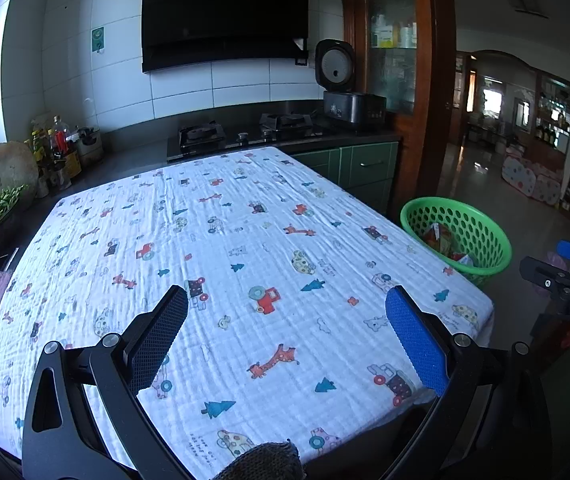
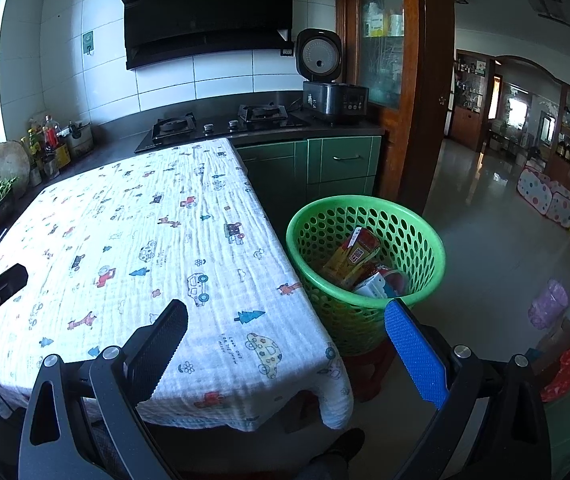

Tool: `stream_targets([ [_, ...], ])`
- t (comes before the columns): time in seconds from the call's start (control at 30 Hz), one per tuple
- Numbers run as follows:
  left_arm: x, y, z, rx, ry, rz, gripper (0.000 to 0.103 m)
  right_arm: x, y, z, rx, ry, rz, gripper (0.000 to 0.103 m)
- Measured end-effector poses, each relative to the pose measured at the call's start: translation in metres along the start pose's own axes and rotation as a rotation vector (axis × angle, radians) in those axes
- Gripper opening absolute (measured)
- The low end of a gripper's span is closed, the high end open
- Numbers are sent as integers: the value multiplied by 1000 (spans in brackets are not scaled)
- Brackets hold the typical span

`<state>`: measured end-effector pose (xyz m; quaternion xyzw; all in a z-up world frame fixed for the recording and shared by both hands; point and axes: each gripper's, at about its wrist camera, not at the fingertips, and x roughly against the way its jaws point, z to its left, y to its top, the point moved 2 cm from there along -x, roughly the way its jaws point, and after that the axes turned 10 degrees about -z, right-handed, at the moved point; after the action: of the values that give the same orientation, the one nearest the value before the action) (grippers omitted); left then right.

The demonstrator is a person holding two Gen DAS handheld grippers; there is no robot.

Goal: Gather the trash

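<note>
Beside tablecloth (image 2: 125, 220), green basket (image 2: 425, 248) with cartons (image 2: 355, 256), wrappers (image 2: 389, 276)

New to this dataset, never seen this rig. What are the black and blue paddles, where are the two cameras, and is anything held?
No robot here: a person carries a hand-held two-finger gripper in each hand. Each picture comes from a fisheye camera on one gripper, looking forward along its fingers.

In the left wrist view, the left gripper hovers over the table, which is covered by a cartoon-print cloth. In the right wrist view, the right gripper sits over the table's corner, near the green basket beside it.

The paddles are the jaws: one black, one blue. Both pairs stand wide open, holding nothing.

No loose trash shows on the cloth. The basket already holds packaging, boxes and wrappers. Behind are a gas stove and a rice cooker.
</note>
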<state>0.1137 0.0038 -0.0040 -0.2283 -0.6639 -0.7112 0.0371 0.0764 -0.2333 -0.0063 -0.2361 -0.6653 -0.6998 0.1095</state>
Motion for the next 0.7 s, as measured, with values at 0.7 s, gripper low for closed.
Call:
stream_targets([
  [0.7, 0, 3, -2, -1, 2, -15, 98, 1, 0, 0, 0, 0, 0, 96],
])
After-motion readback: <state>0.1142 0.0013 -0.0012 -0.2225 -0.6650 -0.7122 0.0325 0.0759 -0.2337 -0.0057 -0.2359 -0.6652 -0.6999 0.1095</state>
